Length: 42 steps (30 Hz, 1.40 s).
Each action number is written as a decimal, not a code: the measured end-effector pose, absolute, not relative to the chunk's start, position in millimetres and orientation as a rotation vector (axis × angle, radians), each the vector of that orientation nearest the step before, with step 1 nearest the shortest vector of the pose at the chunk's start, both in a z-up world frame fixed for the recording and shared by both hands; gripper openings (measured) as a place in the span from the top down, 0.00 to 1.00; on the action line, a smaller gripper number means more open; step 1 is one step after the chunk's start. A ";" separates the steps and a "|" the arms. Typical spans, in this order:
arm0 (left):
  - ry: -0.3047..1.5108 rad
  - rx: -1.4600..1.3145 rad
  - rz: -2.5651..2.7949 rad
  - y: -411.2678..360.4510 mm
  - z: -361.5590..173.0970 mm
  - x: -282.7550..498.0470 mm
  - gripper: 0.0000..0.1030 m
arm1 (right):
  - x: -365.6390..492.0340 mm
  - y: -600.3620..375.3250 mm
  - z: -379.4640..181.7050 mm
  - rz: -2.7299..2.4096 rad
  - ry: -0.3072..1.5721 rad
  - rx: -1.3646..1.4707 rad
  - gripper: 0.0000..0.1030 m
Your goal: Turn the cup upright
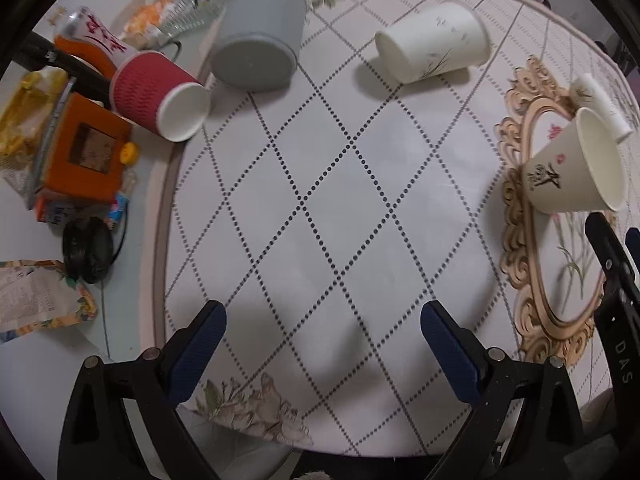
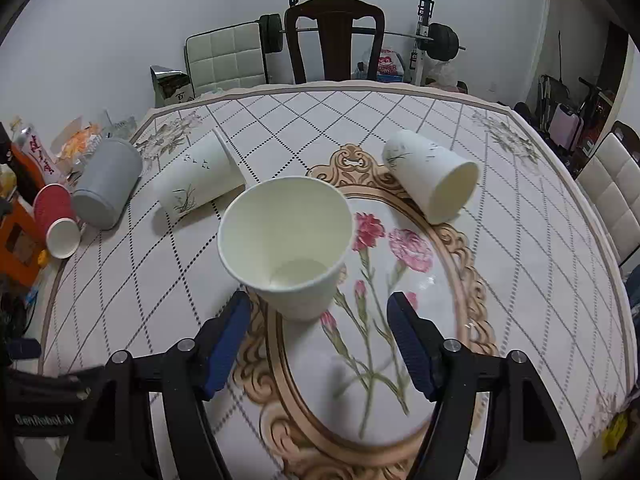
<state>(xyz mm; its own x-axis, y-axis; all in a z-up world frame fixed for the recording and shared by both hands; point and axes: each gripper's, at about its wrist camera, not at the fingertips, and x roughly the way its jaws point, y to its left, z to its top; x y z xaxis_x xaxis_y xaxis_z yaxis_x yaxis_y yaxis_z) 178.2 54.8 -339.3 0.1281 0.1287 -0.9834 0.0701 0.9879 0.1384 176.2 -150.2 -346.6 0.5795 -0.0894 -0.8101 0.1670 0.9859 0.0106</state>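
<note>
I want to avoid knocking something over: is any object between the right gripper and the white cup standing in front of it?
Nothing visible. The white cup stands just ahead of the open right gripper, with only bare tablecloth between them. The other cups lie farther off.

Left wrist view: steep downward look onto the tabletop (image 1: 340,184) from above its near edge, left claw (image 1: 322,356) in the foreground, clutter at left.

Right wrist view: lower, shallower look across the tabletop toward the far wall and chair (image 2: 334,36), close behind the standing paper cup (image 2: 286,244).

Shared: grey cup (image 1: 258,36) (image 2: 106,182), red cup (image 1: 160,94) (image 2: 58,222), bird-print cup (image 1: 434,42) (image 2: 198,178), and the standing paper cup (image 1: 576,164).
</note>
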 end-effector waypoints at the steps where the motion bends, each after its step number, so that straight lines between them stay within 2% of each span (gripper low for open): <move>1: 1.434 0.162 0.042 52.8 -332.9 172.5 0.04 | 172.3 -151.6 -342.5 -0.151 0.941 0.086 0.26; 2: 1.425 0.158 0.041 51.4 -326.7 167.3 0.04 | 167.5 -153.4 -337.6 -0.150 0.940 0.085 0.26; 5: 1.396 0.151 0.036 44.4 -304.9 158.4 0.04 | 152.5 -159.0 -319.7 -0.169 0.954 0.080 0.15; 6: 1.382 0.150 0.032 43.1 -297.1 155.4 0.04 | 148.6 -161.2 -313.0 -0.176 0.957 0.080 0.08; 8: 1.355 0.148 0.025 38.5 -280.9 150.0 0.04 | 138.9 -164.4 -297.6 -0.195 0.967 0.068 0.03; 26: 1.038 0.114 -0.037 13.5 -101.8 26.2 0.04 | 8.8 -192.5 -117.0 -0.231 0.921 0.079 0.00; 35: 0.973 0.085 -0.047 23.3 -59.5 -0.8 0.04 | -33.9 -189.2 -61.0 -0.219 0.886 0.052 0.00; 42: 0.929 0.092 -0.035 27.9 -45.9 -10.6 0.04 | -48.3 -181.4 -33.1 -0.207 0.854 0.051 0.00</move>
